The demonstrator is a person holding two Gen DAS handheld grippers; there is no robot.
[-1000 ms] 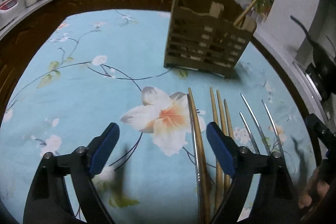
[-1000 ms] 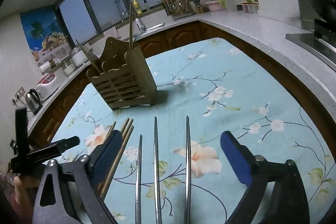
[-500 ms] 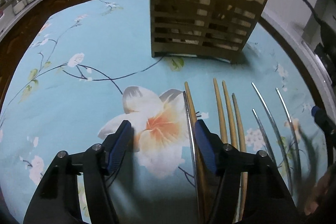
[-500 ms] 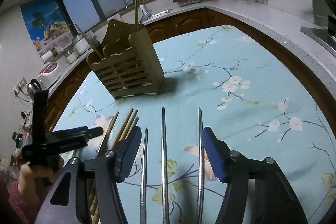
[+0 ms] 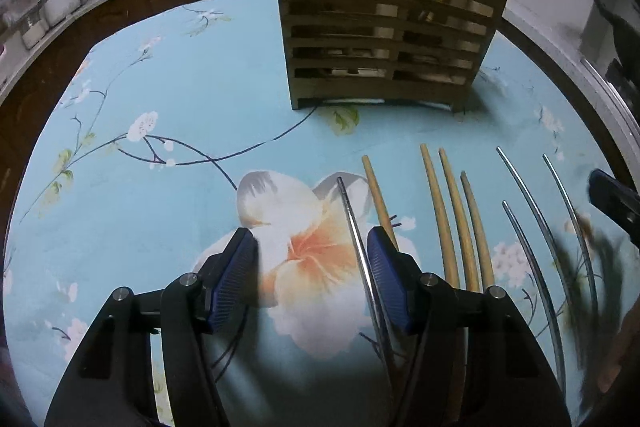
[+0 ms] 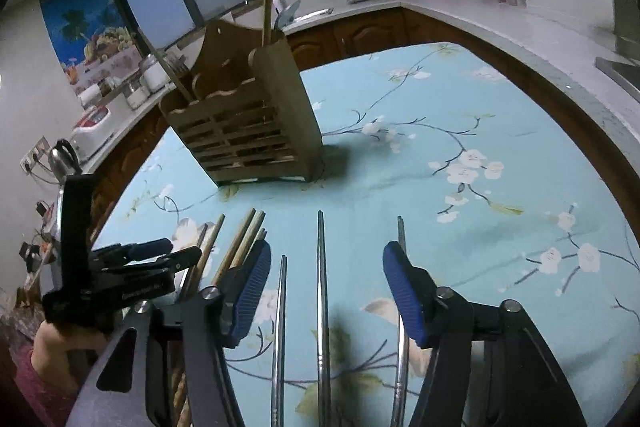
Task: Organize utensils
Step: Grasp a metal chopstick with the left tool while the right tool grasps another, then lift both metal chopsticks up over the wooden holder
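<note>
Both tools gape – left tool [image 5: 312, 263], right tool [image 6: 324, 279] – over slim, shiny metal chopsticks [image 6: 322, 307].

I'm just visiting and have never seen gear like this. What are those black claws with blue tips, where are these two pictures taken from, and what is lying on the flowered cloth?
There is no robot here: a person holds a two-finger gripper in each hand, and a wide-angle camera on each one looks forward along its fingers. One picture comes from the left gripper, the other from the right gripper. The blue parts are the finger pads.

Both grippers are open and hold nothing. On the blue flowered tablecloth lie wooden chopsticks and metal chopsticks, side by side. Behind them stands a slatted wooden utensil holder with a couple of sticks already in it. The left gripper straddles one metal chopstick; the right one hangs over the metal ones.
</note>
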